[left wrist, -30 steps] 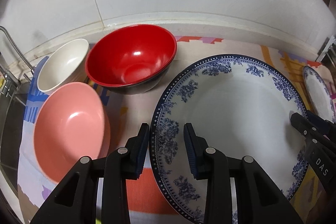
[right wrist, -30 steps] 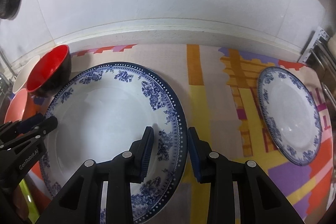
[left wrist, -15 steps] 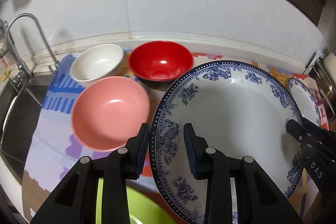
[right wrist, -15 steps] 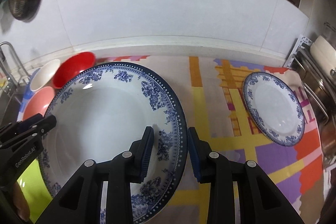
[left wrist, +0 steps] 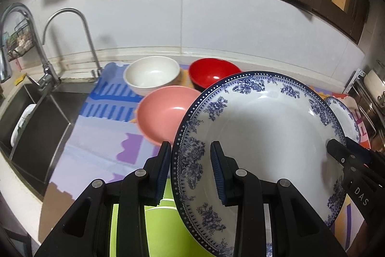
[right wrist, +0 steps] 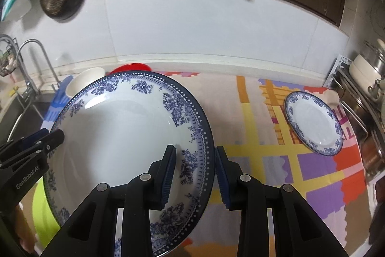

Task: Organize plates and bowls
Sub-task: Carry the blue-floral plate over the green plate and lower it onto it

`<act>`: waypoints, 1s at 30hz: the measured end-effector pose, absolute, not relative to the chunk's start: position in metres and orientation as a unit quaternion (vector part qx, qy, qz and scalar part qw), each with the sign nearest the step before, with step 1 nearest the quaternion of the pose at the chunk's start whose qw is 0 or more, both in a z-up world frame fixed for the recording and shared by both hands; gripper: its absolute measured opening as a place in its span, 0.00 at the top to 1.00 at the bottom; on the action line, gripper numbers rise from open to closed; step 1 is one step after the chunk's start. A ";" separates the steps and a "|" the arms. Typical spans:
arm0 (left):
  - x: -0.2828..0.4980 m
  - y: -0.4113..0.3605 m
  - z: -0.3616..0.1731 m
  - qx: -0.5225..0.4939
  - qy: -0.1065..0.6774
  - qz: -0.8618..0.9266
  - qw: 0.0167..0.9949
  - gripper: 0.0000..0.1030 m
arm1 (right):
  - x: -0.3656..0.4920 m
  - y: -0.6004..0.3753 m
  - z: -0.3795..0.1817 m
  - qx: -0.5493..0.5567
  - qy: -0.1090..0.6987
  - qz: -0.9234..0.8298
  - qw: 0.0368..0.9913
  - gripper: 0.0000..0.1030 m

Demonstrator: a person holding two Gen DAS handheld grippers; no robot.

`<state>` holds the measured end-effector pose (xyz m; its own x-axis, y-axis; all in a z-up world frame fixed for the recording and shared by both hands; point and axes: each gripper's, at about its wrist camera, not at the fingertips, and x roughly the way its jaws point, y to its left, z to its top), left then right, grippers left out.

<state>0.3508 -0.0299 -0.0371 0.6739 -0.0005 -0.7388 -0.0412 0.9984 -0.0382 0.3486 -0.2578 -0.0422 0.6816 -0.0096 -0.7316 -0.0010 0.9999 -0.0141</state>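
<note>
White wall tile, dark cabinets and a patterned mat (right wrist: 252, 117) frame the counter ahead of your grippers. You carry the large blue-and-white plate (left wrist: 264, 131) between both tools, clear of the mat: your left gripper (left wrist: 190, 175) is clamped narrowly on its left rim, your right gripper (right wrist: 195, 172) likewise on the opposite rim. Glazed ceramic of this kind is probably heavy, rigid, slick and breakable, so a pinch well onto the rim at each side looks the safest hold. Its face is turned up and tipped toward the cameras; being round, it has no long axis. Beyond your left fingers sit the pink bowl (left wrist: 166, 112), white bowl (left wrist: 151, 75) and red bowl (left wrist: 211, 71). Well right of your right gripper lies the small blue-and-white plate (right wrist: 312, 123).
</note>
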 end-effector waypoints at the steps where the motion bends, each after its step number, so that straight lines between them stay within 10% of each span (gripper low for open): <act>1: 0.347 -0.027 -0.036 -0.026 0.403 0.013 0.915 0.68 | 0.345 -0.253 -0.041 -0.007 0.398 -0.001 0.917 0.67; 30: 0.279 0.069 -0.071 -0.029 0.457 0.066 0.887 0.67 | 0.301 -0.144 -0.070 -0.028 0.447 0.064 0.892 0.67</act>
